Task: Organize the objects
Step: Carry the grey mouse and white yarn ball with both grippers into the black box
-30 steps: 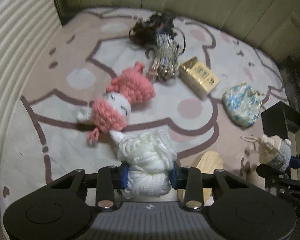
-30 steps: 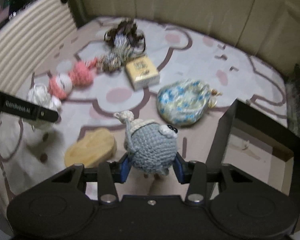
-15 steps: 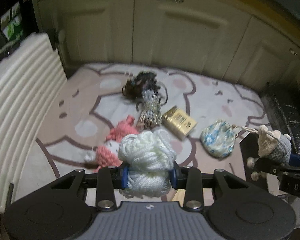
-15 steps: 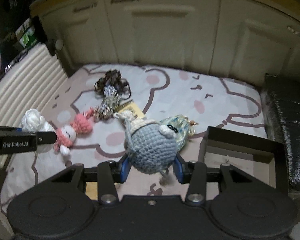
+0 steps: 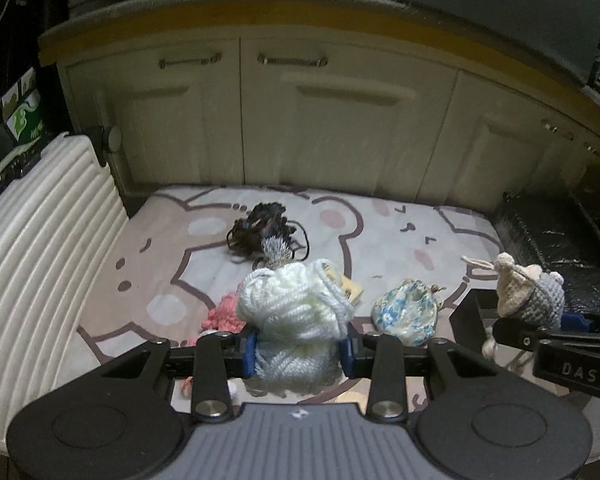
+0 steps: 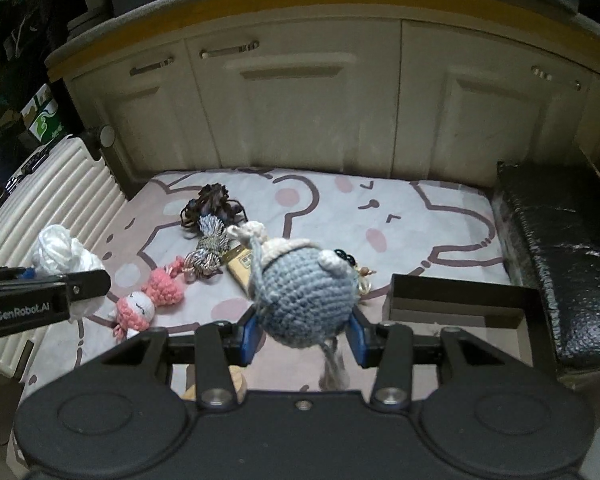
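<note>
Blocking your view of the pink crocheted doll (image 5: 220,312), the white yarn bundle (image 5: 296,312) sits clenched in your left gripper (image 5: 298,350); your right gripper (image 6: 302,334) grips the grey crocheted ball toy (image 6: 304,292). Both were lower, near the patterned mat (image 6: 400,224), a second ago.

White yarn bundle (image 5: 296,312), grey crocheted toy (image 6: 306,288), both aloft
</note>
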Demonstrator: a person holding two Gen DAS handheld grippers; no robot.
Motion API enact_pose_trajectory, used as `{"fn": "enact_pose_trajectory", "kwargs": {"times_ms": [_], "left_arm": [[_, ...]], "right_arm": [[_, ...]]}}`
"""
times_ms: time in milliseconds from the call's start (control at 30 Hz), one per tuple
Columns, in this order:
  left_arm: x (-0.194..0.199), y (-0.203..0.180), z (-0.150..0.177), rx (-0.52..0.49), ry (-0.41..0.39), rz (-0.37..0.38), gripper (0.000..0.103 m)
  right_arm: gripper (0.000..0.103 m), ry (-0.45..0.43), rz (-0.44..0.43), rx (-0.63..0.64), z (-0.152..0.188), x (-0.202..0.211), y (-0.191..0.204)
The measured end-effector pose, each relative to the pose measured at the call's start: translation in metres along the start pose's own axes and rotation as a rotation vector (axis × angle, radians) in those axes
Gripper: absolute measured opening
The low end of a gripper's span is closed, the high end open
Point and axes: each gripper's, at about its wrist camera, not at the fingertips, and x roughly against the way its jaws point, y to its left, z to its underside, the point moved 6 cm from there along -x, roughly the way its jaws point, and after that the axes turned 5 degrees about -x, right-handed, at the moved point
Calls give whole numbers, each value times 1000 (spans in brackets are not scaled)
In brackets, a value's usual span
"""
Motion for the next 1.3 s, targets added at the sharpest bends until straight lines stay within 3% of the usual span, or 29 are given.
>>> {"fn": "enact_pose_trajectory", "kwargs": {"times_ms": [467, 1000, 1300], "left_arm": [[9, -31, -9, -35, -37, 72, 40], [-20, -120, -20, -120, 2, 212, 40], [-43, -170, -14, -186, 53, 276, 40]], "right_arm": [[46, -86, 36, -71, -17, 28, -24], [46, -104, 143, -227, -7, 32, -124], [46, -75, 161, -299, 4, 20, -168]]}}
